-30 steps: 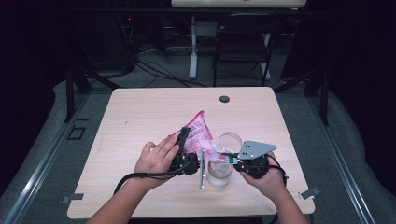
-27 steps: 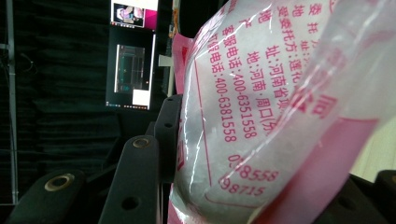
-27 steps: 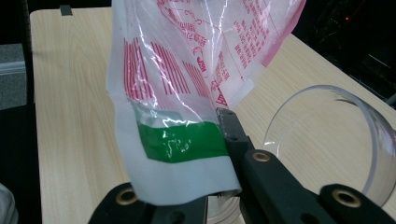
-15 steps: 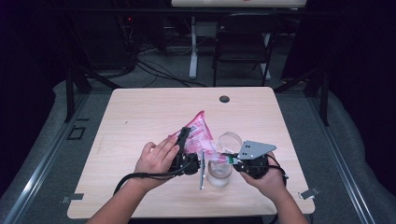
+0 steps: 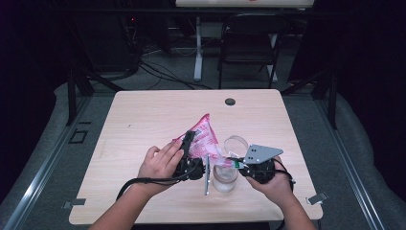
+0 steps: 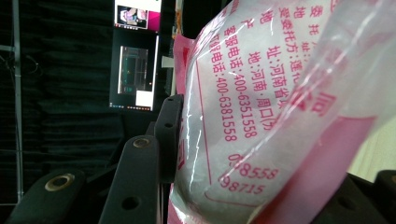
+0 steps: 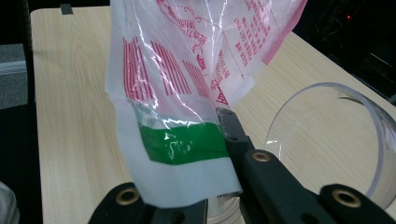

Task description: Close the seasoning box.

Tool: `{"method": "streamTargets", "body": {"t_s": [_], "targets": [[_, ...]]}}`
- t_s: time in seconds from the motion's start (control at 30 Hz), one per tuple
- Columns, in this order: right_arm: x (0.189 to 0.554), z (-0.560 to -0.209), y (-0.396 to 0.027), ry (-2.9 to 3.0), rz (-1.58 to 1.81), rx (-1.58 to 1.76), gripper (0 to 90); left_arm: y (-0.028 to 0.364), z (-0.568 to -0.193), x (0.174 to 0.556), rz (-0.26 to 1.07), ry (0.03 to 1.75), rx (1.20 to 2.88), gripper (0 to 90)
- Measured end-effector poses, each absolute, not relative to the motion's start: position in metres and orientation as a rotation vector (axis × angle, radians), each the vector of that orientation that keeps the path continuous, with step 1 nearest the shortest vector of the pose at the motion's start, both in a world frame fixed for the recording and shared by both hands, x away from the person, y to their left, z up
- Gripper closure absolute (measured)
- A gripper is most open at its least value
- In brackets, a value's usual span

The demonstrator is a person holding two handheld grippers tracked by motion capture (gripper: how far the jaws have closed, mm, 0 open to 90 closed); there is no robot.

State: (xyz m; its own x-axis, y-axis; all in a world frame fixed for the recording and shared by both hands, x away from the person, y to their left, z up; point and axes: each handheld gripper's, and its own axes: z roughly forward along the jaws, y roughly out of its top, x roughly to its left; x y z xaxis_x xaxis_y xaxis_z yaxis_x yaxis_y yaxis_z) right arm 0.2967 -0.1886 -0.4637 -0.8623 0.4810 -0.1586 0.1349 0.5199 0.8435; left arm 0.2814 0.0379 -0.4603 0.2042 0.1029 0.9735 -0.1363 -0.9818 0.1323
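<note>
Left tongs: gripping the bulging body of the pink-printed plastic bag, tilting it at centre frame so its mouth is pointing lower right.
Right tongs: clamping the bag's green-striped end, seemingly steering it.
Glass cup: standing on the bench at lower centre, just under that end, probably receiving the white contents.
Second glass: waiting just behind.

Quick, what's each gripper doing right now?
Left gripper: closed on the bulging part of the pink-printed bag.
Right gripper: fingers shut on the bag's flat edge, over the clear cup.
</note>
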Motion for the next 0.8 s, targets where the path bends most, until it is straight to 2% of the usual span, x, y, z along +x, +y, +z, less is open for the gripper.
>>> {"method": "streamTargets", "body": {"t_s": [0.8], "targets": [[0.2962, -0.463, -0.1899, 2.385, 1.283, 0.51, 90.0, 0.0369, -0.4607, 0.2791, 1.904, -0.042, 2.245, 62.8]]}}
